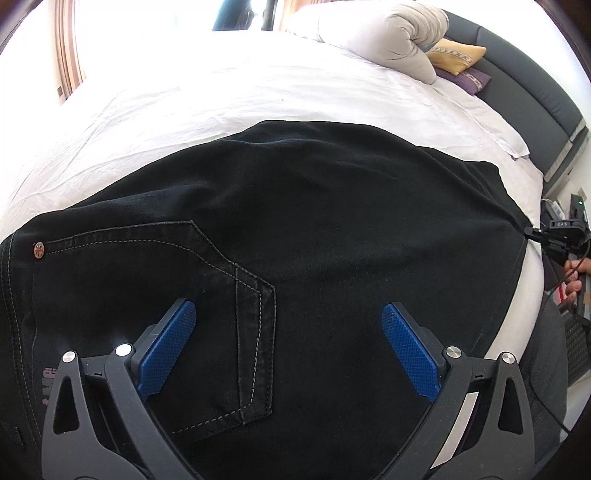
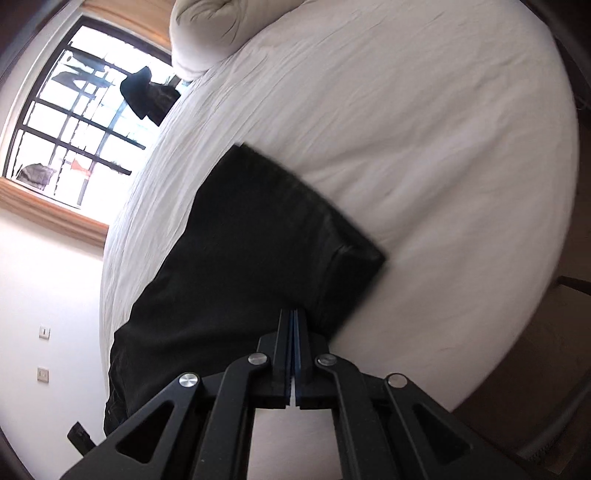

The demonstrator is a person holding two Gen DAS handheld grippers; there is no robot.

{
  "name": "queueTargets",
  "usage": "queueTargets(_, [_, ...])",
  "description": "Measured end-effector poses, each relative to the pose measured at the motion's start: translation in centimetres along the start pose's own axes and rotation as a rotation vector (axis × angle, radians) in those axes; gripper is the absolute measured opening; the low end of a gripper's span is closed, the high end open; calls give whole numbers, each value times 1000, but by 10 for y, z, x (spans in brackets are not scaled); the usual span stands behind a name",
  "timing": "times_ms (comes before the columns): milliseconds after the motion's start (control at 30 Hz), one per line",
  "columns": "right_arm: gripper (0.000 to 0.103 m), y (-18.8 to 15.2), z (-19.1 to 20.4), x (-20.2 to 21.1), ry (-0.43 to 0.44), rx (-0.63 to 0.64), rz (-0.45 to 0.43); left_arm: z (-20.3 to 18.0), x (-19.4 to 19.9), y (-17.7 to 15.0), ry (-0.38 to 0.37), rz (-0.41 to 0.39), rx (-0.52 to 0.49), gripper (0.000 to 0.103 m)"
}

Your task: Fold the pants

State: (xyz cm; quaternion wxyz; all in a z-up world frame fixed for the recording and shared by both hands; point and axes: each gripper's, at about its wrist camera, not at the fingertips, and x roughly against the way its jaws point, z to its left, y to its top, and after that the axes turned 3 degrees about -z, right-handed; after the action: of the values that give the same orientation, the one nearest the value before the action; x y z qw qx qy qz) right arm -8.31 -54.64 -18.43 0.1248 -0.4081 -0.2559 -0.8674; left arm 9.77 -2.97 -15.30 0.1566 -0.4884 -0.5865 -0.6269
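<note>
While a big rolled white blanket (image 1: 384, 37) is sitting far off, the black denim pants (image 1: 295, 221) are lying on the white bed sheet (image 1: 184, 99). The left gripper (image 1: 289, 350) is hanging wide open over them, holding nothing. The right gripper (image 2: 294, 325) is pinching their edge tight.

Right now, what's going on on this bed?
A person is folding black pants laid out on a white-sheeted bed, working a pair of tongs in each hand. The left tongs hang open above the seat of the pants, next to a stitched back pocket, gripping nothing. The right tongs are shut on the fabric at the edge of the pants, near the leg end. A rolled duvet and cushions sit at the head of the bed.
</note>
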Motion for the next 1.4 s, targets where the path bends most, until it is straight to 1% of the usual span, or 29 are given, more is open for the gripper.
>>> queueTargets(33, [7, 1, -4, 8, -48, -16, -31, 1, 1, 0, 3, 3, 3, 102])
queueTargets(67, [17, 2, -11, 16, -81, -48, -66, 1, 2, 1, 5, 5, 8, 102])
queueTargets(100, [43, -1, -14, 24, -65, -97, -96, 2, 4, 1, 6, 6, 18, 102])
queueTargets(133, [54, -3, -18, 30, 5, -145, -109, 3, 6, 3, -1, 4, 38, 102])
queueTargets(167, [54, 1, -30, 38, 78, -172, -100, 2, 8, 6, -18, -2, 56, 102])
queueTargets(200, [56, 1, -29, 35, 121, -184, -81, 2, 11, 9, -34, -11, 73, 102])
queueTargets(233, [56, -1, -27, 31, 145, -188, -66, 2, 13, 13, -43, -18, 82, 102])
queueTargets(300, [56, 7, -35, 23, 175, -216, -45, -4, 9, 22, -54, -12, 79, 102])
queueTargets(367, [56, 9, -44, 15, 180, -264, -25, -8, 7, 31, -58, -12, 64, 102])
queueTargets(400, [57, 20, -41, 13, 202, -274, -24, -10, 5, 34, -60, -13, 53, 102])
queueTargets(467, [57, 21, -35, 6, 210, -279, -22, -12, -2, 38, -55, 8, 46, 102])
queueTargets(500, [57, 23, -33, 8, 214, -280, -26, -11, -6, 39, -56, 22, 51, 102])
queueTargets(633, [57, 30, -35, 2, 249, -305, -31, -15, -16, 39, -48, 20, 41, 102])
queueTargets(667, [57, 31, -39, 1, 265, -314, -34, -23, -25, 42, -46, 21, 36, 102])
queueTargets(800, [57, 38, -32, -4, 254, -275, -31, -23, -32, 41, -54, 26, 28, 102])
queueTargets(867, [61, 39, -30, -5, 265, -264, -35, -21, -33, 41, -53, 28, 21, 102])
queueTargets(900, [65, 40, -29, -5, 275, -264, -37, -23, -35, 41, -51, 28, 17, 102])
queueTargets(933, [66, 40, -27, -6, 275, -257, -37, -24, -36, 40, -48, 29, 13, 102])
queueTargets(1067, [65, 37, -26, -5, 271, -245, -50, -21, -35, 37, -52, 25, 11, 102])
queueTargets(1133, [58, 35, -27, -5, 257, -250, -53, -22, -37, 38, -50, 25, 9, 102])
queueTargets(1167, [56, 35, -28, -4, 255, -254, -53, -22, -36, 37, -48, 25, 7, 102])
queueTargets(1200, [49, 35, -29, -5, 245, -257, -51, -22, -37, 38, -46, 25, 6, 102])
queueTargets(1233, [38, 34, -31, -5, 241, -266, -49, -24, -37, 38, -45, 25, 5, 102])
queueTargets(1267, [34, 34, -35, -5, 252, -278, -47, -23, -37, 38, -46, 25, 5, 102])
queueTargets(1300, [27, 34, -37, -5, 264, -293, -46, -24, -37, 38, -46, 25, 6, 102])
queueTargets(1400, [24, 32, -37, -4, 278, -304, -63, -27, -40, 39, -46, 27, 8, 102])
